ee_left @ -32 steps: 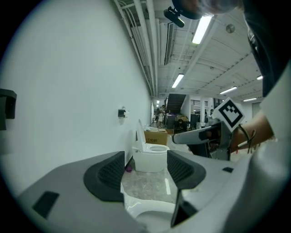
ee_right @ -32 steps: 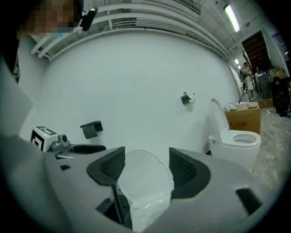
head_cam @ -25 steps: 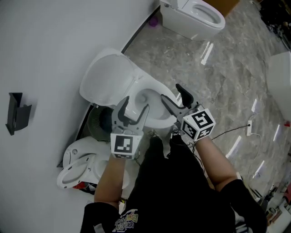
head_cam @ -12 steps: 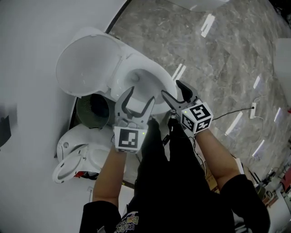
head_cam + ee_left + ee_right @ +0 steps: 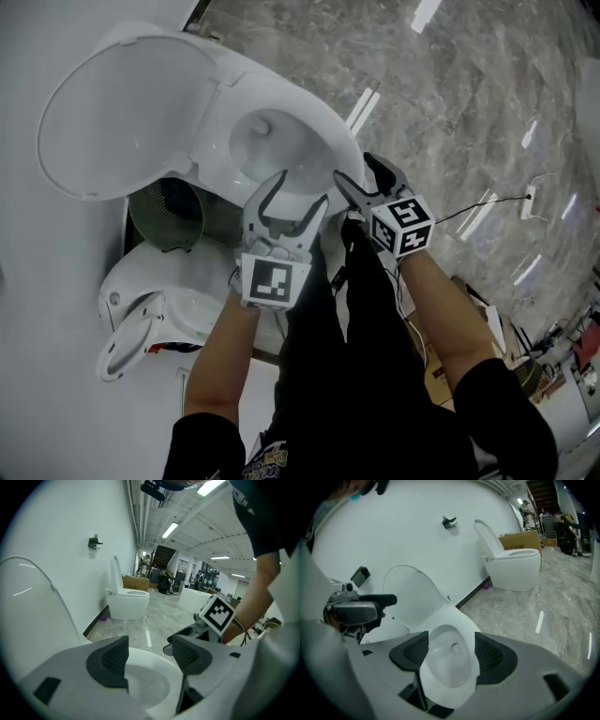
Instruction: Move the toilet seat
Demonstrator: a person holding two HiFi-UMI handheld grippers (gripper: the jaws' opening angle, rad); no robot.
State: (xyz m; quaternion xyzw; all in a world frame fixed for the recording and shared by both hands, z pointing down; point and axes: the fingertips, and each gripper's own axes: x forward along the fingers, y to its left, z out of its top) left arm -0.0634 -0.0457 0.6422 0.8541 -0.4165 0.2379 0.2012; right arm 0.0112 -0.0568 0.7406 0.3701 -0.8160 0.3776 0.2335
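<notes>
Approach was judged in hand — left gripper [image 5: 300, 192] and right gripper [image 5: 354, 171] were held apart, empty; raised white oval toilet seat [image 5: 131, 112] needed clamping next.

I am bringing both tools down toward the toilet bowl [image 5: 272, 141] and leaning in after them. In my head view the bowl and its raised lid [image 5: 122, 112] are growing larger and sliding toward the upper left corner. My left gripper [image 5: 300, 190] is closing on the bowl, and its tips are now showing over the near rim. My right gripper [image 5: 352, 167] is drawing in just beside the rim's right edge. The far toilet [image 5: 127, 603] and the wall bracket [image 5: 95, 542] are dropping out of my head view and are now showing only in the gripper views. The ribbed bin [image 5: 167, 214] beside the bowl is shifting up and left.
</notes>
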